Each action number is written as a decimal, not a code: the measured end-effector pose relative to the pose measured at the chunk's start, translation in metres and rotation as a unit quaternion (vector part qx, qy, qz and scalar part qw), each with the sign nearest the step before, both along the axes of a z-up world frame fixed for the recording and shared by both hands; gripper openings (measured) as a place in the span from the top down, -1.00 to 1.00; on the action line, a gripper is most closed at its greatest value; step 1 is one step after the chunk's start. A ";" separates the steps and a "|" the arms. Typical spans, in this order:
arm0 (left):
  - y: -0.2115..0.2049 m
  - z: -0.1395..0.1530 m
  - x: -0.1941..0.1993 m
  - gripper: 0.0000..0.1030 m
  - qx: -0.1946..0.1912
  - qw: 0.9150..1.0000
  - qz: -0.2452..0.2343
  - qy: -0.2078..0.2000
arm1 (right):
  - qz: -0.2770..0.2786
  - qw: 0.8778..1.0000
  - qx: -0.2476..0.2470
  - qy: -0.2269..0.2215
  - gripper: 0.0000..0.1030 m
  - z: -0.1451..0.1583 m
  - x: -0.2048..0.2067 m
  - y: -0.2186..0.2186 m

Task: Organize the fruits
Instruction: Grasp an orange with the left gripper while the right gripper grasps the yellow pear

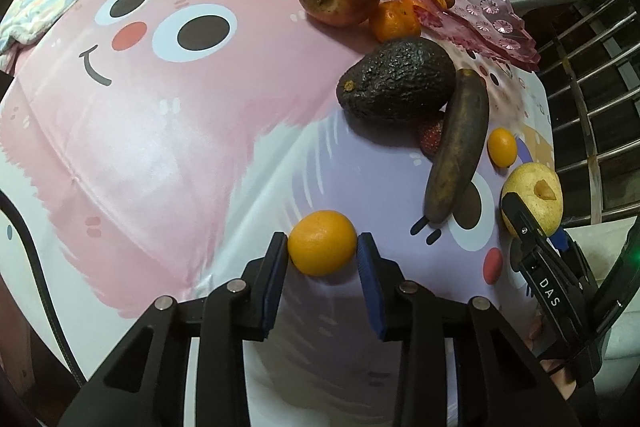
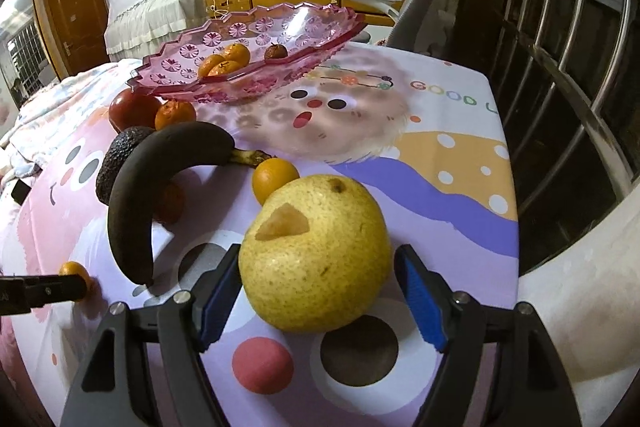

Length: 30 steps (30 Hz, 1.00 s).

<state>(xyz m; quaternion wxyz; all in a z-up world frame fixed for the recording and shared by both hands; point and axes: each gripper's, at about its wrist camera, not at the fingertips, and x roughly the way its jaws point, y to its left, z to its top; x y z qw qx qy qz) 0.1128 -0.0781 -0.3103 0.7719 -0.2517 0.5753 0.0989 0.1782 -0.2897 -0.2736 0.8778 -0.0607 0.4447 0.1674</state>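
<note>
Left claw: the left gripper [image 1: 322,247] is sitting on the cartoon cloth [image 1: 160,147], its blue pads touching both sides of a small orange [image 1: 322,242], closed on it.
Right claw: the right gripper [image 2: 320,293] is standing apart around the yellow pear [image 2: 316,253], left pad touching, right pad clear.
In the way: a blackened banana [image 2: 136,195] is curving just beside the pear, with an avocado [image 2: 116,159], apple [image 2: 130,109] and kumquat [image 2: 274,181] near.
Pink dish [image 2: 280,27]: it is holding three tangerines [image 2: 224,61] and a small brown fruit [image 2: 275,51].
</note>
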 end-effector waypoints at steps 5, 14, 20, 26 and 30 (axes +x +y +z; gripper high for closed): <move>0.002 -0.001 -0.002 0.36 -0.004 1.000 -0.006 -0.008 | 0.000 1.000 0.002 -0.002 -0.46 -0.002 0.001 0.000; 0.012 0.017 -0.001 0.37 -0.005 0.998 -0.034 -0.048 | -0.023 1.000 0.016 0.013 -0.33 0.000 0.003 0.002; 0.026 0.038 0.015 0.37 -0.001 0.995 -0.061 -0.080 | -0.055 0.998 0.019 0.029 -0.32 0.005 0.005 0.001; 0.048 0.071 0.041 0.37 0.004 0.989 -0.095 -0.117 | -0.085 0.996 0.016 0.015 -0.32 0.027 0.005 0.006; 0.060 0.092 0.065 0.37 0.008 0.983 -0.118 -0.142 | -0.103 0.995 0.016 0.000 -0.32 0.045 0.009 0.015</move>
